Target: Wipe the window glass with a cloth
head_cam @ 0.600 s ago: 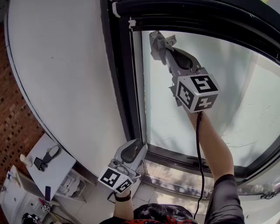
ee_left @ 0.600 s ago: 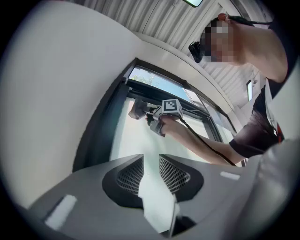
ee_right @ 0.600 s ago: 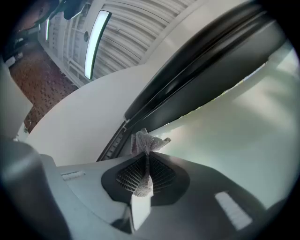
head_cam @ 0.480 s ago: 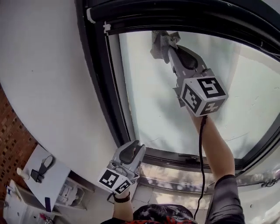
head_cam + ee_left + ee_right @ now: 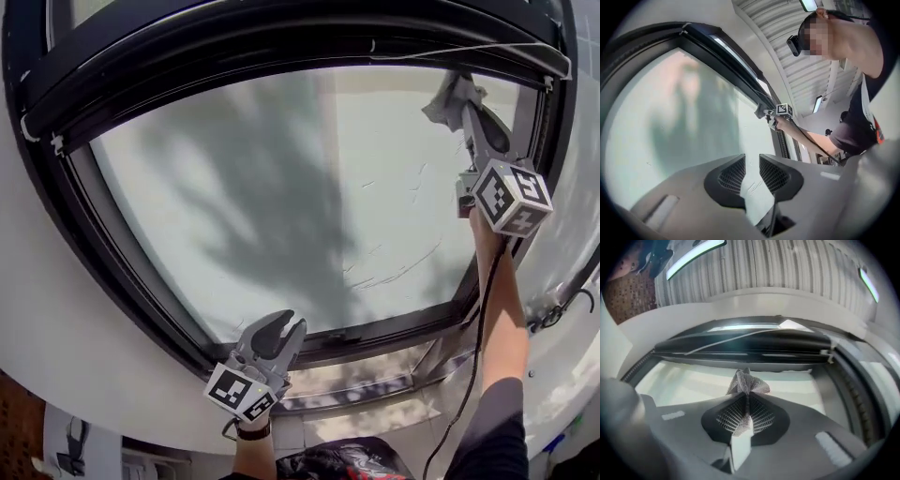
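The window glass (image 5: 281,187) fills the head view inside a black frame (image 5: 122,291). My right gripper (image 5: 459,94) is raised to the pane's upper right corner, shut on a grey mesh cloth (image 5: 452,92) that presses against the glass. The right gripper view shows the cloth (image 5: 746,383) bunched between the closed jaws, just below the top frame bar (image 5: 750,350). My left gripper (image 5: 278,328) hangs low by the bottom frame, jaws open and holding nothing. In the left gripper view the left gripper (image 5: 751,161) faces the glass (image 5: 670,122), with the right gripper (image 5: 768,115) far up the pane.
A white wall (image 5: 56,337) curves along the left of the window. A sill (image 5: 375,384) runs below the bottom frame. A handle (image 5: 562,305) sits on the right frame. Faint scratch marks (image 5: 394,272) show on the lower right glass.
The right gripper with the cloth has swept from the pane's upper left corner across to its upper right. My head view has swung right. The left gripper has stayed low.
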The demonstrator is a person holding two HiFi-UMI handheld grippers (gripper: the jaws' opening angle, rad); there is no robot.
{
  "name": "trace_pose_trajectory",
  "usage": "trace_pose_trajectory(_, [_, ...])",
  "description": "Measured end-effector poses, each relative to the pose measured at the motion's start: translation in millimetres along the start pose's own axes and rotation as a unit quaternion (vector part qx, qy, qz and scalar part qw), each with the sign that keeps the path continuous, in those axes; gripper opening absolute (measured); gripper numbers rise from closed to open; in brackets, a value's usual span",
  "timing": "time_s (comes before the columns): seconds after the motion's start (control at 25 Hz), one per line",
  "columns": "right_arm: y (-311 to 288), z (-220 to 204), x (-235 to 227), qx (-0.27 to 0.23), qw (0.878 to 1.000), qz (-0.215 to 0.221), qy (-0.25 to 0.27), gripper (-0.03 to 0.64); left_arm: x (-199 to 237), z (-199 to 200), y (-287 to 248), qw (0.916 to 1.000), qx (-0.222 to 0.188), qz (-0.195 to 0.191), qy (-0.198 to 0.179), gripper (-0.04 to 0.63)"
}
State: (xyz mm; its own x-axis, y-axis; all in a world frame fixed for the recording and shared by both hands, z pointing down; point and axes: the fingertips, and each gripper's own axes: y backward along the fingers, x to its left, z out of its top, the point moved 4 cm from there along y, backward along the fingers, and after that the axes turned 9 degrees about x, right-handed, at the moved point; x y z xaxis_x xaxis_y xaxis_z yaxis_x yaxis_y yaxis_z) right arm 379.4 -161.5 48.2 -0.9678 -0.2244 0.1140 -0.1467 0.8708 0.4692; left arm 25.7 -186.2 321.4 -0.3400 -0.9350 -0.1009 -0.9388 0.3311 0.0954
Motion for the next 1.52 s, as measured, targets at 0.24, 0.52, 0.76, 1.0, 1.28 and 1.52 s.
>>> trace_pose_trajectory(0.24, [10.7, -8.9, -95.8, 0.002, 0.991, -0.129, -0.017, 0.025, -10.8, -0.1, -17.6, 1.0000, 0.001, 0.005, 0.000, 0.080])
trace_pose_trajectory(0.52, [-0.7, -3.7, 106.9, -0.036, 0.992, 0.121, -0.011, 0.025, 2.5, -0.2, 20.6, 0.9989, 0.017, 0.043, -0.006, 0.080])
trace_pose_trajectory(0.76, [-37.1, 1.2, 329.6, -0.045, 0.934, 0.338, -0.103, 0.025, 15.4, 9.5, 113.5, 0.9870, 0.015, 0.159, -0.020, 0.075])
trace_pose_trajectory(1.0, [-47.1, -4.0, 505.3, -0.016, 0.891, 0.444, -0.097, 0.025, 29.6, 12.9, 178.6, 0.9738, 0.012, 0.226, -0.024, 0.075])
trace_pose_trajectory(1.28, [-57.4, -12.9, 481.0, 0.005, 0.912, 0.401, -0.086, 0.025, 27.9, 3.1, 179.3, 0.9818, 0.025, 0.188, -0.003, 0.075])
trace_pose_trajectory(1.52, [-34.7, -18.8, 310.6, -0.014, 0.972, 0.235, 0.005, 0.025, 6.6, -0.9, 106.6, 0.9980, 0.009, 0.063, 0.001, 0.075])
